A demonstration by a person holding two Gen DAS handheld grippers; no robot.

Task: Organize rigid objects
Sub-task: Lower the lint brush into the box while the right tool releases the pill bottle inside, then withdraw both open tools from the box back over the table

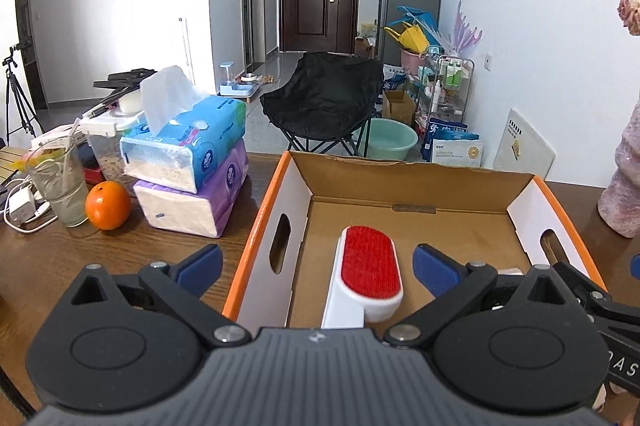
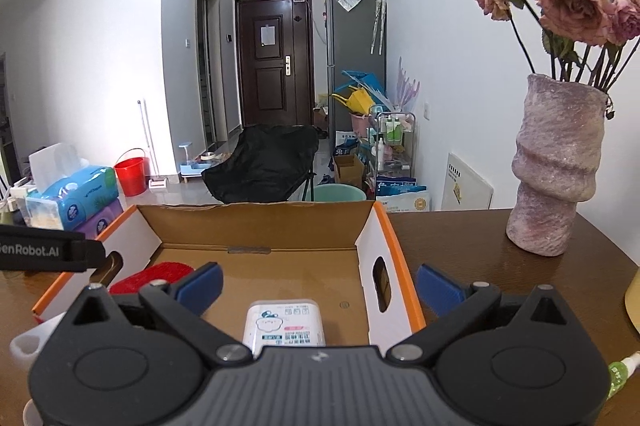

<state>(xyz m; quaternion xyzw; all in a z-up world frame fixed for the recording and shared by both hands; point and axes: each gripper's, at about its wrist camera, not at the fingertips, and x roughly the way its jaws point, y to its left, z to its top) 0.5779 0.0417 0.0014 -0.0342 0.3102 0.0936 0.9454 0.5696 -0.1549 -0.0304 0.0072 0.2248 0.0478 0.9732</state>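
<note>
An open cardboard box (image 1: 264, 222) with orange rim stands on the wooden table; it also shows in the right wrist view (image 2: 396, 246). A white lint brush with a red pad (image 1: 370, 272) lies inside it, below my open, empty left gripper (image 1: 318, 264). In the right wrist view the brush's red pad (image 2: 154, 274) shows at the box's left, and a small white box with a printed label (image 2: 284, 324) lies on the box floor below my open, empty right gripper (image 2: 318, 284).
Left of the box are stacked tissue packs (image 1: 192, 162), an orange (image 1: 107, 205), a glass (image 1: 60, 182) and cables. A pink vase (image 2: 554, 166) with dried roses stands right of the box. A green-tipped object (image 2: 622, 372) lies at the right edge.
</note>
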